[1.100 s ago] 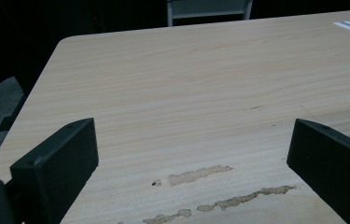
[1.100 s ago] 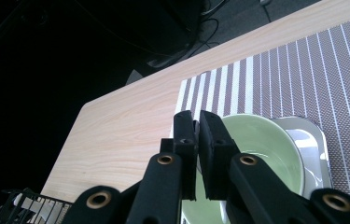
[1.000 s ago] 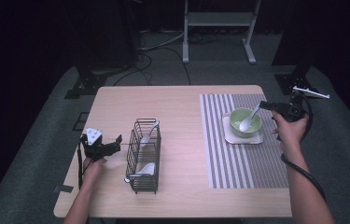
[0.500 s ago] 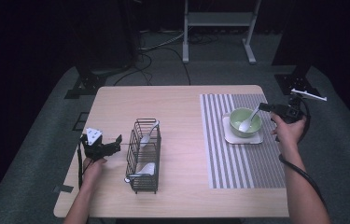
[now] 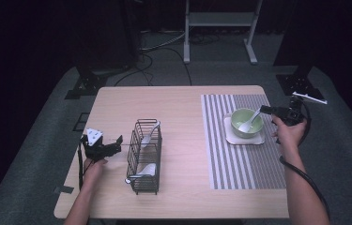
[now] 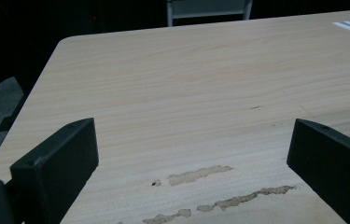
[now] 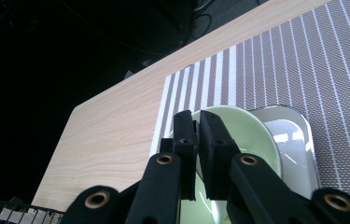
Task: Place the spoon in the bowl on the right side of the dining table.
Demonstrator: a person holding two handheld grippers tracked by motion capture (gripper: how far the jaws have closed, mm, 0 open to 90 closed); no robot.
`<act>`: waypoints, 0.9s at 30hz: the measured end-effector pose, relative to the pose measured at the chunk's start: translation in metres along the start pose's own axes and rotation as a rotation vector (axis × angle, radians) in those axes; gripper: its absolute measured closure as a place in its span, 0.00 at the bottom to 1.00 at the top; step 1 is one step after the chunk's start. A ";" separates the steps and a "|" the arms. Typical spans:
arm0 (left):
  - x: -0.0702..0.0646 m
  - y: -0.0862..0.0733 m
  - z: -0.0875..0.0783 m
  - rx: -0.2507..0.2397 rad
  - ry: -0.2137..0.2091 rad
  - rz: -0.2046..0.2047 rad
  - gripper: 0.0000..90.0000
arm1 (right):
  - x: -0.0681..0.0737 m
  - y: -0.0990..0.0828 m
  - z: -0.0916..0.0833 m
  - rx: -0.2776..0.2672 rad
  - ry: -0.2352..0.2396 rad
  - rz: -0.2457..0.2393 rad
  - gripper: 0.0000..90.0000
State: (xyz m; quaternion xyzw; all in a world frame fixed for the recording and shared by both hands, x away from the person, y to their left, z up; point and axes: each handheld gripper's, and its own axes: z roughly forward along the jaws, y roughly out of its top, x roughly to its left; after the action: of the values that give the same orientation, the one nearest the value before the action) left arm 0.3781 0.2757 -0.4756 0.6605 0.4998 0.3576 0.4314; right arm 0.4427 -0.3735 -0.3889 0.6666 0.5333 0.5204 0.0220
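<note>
1. Spoon [image 5: 250, 123] of pale plastic lies in the green bowl [image 5: 247, 123], its scoop down inside and its handle slanting up over the rim toward the right gripper [image 5: 264, 109]; this is plain from the high view.
2. From above, the right gripper's jaws sit at the tip of that handle, pressed together on it. In the right gripper view the two black jaws [image 7: 196, 140] stand nearly touching, with a thin gap between them, above the bowl [image 7: 256, 135]; the handle itself cannot be made out there.
3. The bowl rests on a shallow white tray [image 5: 230, 137] with rounded corners, which sits on a grey mat [image 5: 220, 154] with white stripes. The right gripper view brings out the mat's fine woven mesh [image 7: 331, 60] and the tray's glossy rim [image 7: 303, 140].
4. The left gripper [image 5: 117, 143] rests on the table near its left edge, just beside a black wire basket [image 5: 136, 183] that holds two more pale spoons [image 5: 146, 169].
5. In the left gripper view its jaws stand wide apart with nothing between them, over light wood grain [image 6: 186, 93] marked by worn patches [image 6: 200, 175]; the right-hand jaw is cut off by the frame.
6. Beyond the table the room is dark and hard to read.
</note>
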 end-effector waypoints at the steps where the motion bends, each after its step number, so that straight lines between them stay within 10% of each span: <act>1: 0.000 0.000 0.000 0.000 0.000 0.000 0.01 | -0.001 0.000 0.000 0.000 -0.003 -0.003 0.94; 27: -0.001 0.000 0.000 0.001 0.005 0.003 0.01 | -0.024 0.000 -0.001 0.031 -0.087 -0.006 0.81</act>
State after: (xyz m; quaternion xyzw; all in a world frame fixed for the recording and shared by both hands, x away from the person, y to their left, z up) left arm 0.3782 0.2747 -0.4757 0.6605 0.5002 0.3595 0.4292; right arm 0.4446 -0.3912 -0.4043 0.6872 0.5420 0.4824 0.0363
